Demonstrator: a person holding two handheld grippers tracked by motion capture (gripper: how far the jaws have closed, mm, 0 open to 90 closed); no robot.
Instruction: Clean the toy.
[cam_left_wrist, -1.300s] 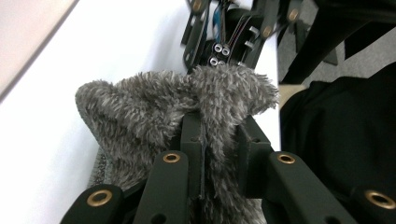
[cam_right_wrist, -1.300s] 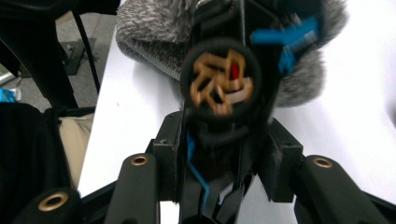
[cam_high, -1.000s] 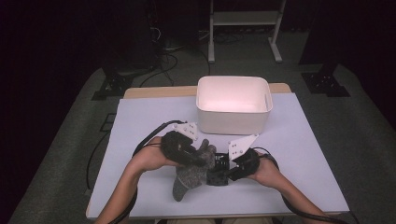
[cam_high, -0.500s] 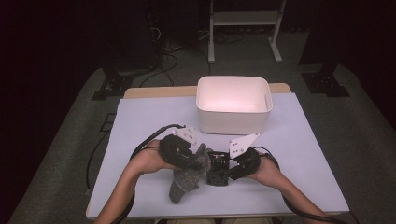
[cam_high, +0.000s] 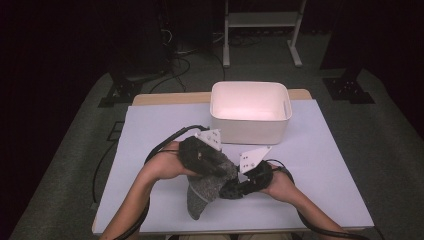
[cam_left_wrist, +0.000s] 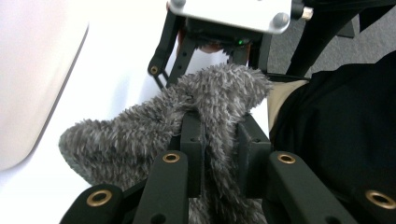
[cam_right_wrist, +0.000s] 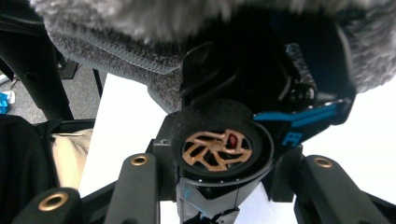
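A fuzzy grey sock (cam_high: 201, 194) hangs over the near middle of the table, its upper part draped over a black toy car (cam_high: 231, 190). My left gripper (cam_high: 216, 166) comes in from the left and is shut on the sock. In the left gripper view its jaws pinch a fold of the grey sock (cam_left_wrist: 140, 135), the left gripper (cam_left_wrist: 219, 125) pointing at the other gripper's frame. My right gripper (cam_high: 245, 184) is shut on the toy car. The right gripper view has the toy car (cam_right_wrist: 299, 126) with its bronze spoked wheel between the right gripper (cam_right_wrist: 224, 156) jaws, the sock (cam_right_wrist: 140, 18) above it.
A white rectangular bin (cam_high: 250, 131) stands at the back middle of the pale table mat (cam_high: 325, 165), just beyond both hands. Cables trail from the grippers off the near edge. Dark floor and stands surround the table.
My left gripper has lifted a little and shifted slightly right, taking the sock with it. The right gripper and the toy car have stayed put.
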